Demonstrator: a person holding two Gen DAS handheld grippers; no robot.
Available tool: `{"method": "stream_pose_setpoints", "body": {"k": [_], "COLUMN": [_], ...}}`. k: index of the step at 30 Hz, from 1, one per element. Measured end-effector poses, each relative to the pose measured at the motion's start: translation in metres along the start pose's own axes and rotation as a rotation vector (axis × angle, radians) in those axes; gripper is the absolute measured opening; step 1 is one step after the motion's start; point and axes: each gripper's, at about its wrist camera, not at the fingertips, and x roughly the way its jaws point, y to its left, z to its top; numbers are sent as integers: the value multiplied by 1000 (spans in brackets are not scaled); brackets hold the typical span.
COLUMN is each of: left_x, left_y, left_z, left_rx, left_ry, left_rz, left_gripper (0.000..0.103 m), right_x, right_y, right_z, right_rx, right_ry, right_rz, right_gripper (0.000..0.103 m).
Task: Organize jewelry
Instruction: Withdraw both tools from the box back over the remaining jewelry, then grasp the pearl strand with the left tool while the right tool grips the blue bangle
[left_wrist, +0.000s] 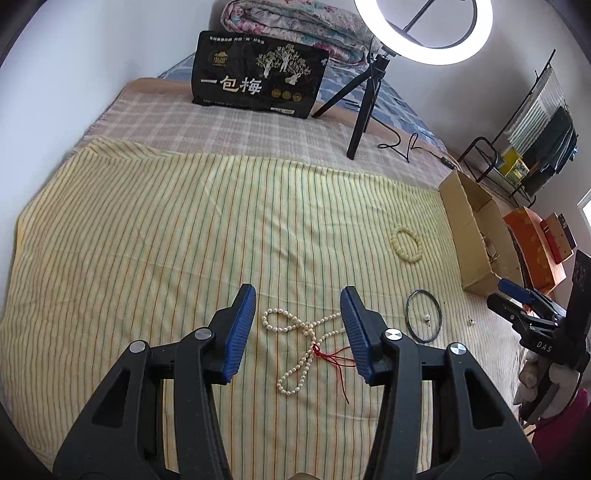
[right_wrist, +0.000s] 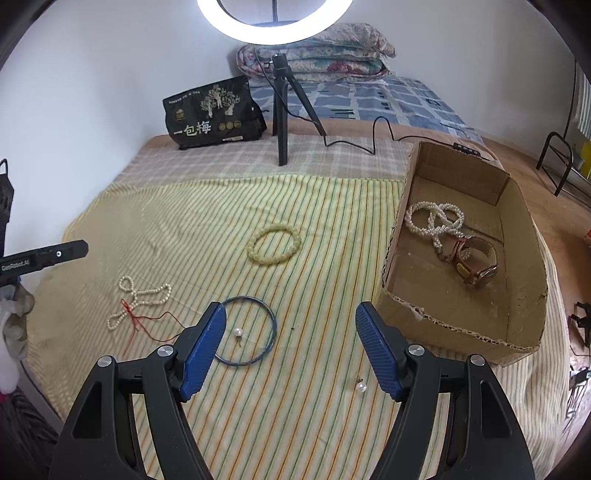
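From where I stand, the left gripper (left_wrist: 297, 334) hangs over the bed with its blue-padded jaws wide apart and nothing between them, lined up above the tangled strand of small white pearls with a red thread knotted through it (left_wrist: 300, 345), which lies flat on the yellow striped cloth (left_wrist: 184, 229). The right gripper (right_wrist: 290, 349) is just as wide apart and empty, hovering between the thin dark-blue wire bangle (right_wrist: 246, 330) and the open brown cardboard box (right_wrist: 524, 236) at the right edge of the bed. That box already holds a thicker pearl rope (right_wrist: 436, 219) and a brown-strapped wristwatch (right_wrist: 476, 267), so I take it as the destination. The worry with the pearl strand is its looseness: the loops cross one another and the red thread trails off to the side, so a pinch on one loop could lift it lopsided, let the rest swing, or snag the thread on a pad. Closing too low could also catch the cloth and drag everything on it. Two loose pearl stud earrings, one inside the bangle (right_wrist: 238, 332) and one by the right gripper's finger (right_wrist: 361, 387), look easy to roll away or bury in a fold if the fabric shifts. The pale yellow beaded bracelet (right_wrist: 274, 244) sits farther back, well apart from both grippers and safe for now. The box's torn, sagging near wall might also catch a dangling loop on the way in.
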Motion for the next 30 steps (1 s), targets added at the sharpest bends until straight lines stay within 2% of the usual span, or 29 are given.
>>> {"method": "stream_pose_setpoints", "body": {"k": [2,4,6,7,12,19,22,26,29,30], "left_x": [8,16,22,26,41,61,72,78,79,79], "left_y": [6,10,15,18,29,21,18,14,14,14], "left_z": [-2,-3,-6,-7,-9,-10,-12,-14,-16,-16], "left_rx": [-18,-29,-49,-60,-110,-93,-85,-58,-55,-46], "left_ry": [26,46,66,79,125,165,186,178,166,161], "left_rz": [-10,-13,-23,-28,-38,-31,-18,-2,15,33], "left_gripper": [44,44,43,39,36,35,31,30,20,9], "right_x": [6,10,16,19,33,43,45,51,57,59], "right_y": [2,3,2,2,0,0,-1,-2,-2,-1], "right_z": [-2,-4,-5,-6,-10,-10,-11,-13,-14,-15], "right_rx": [-11,-18,-15,-10,1,11,15,20,21,22], "right_ry": [15,27,47,56,92,113,118,129,140,143], "right_rz": [4,11,29,36,54,68,72,73,76,77], "right_gripper": [72,66,55,54,41,40,40,40,40,40]}}
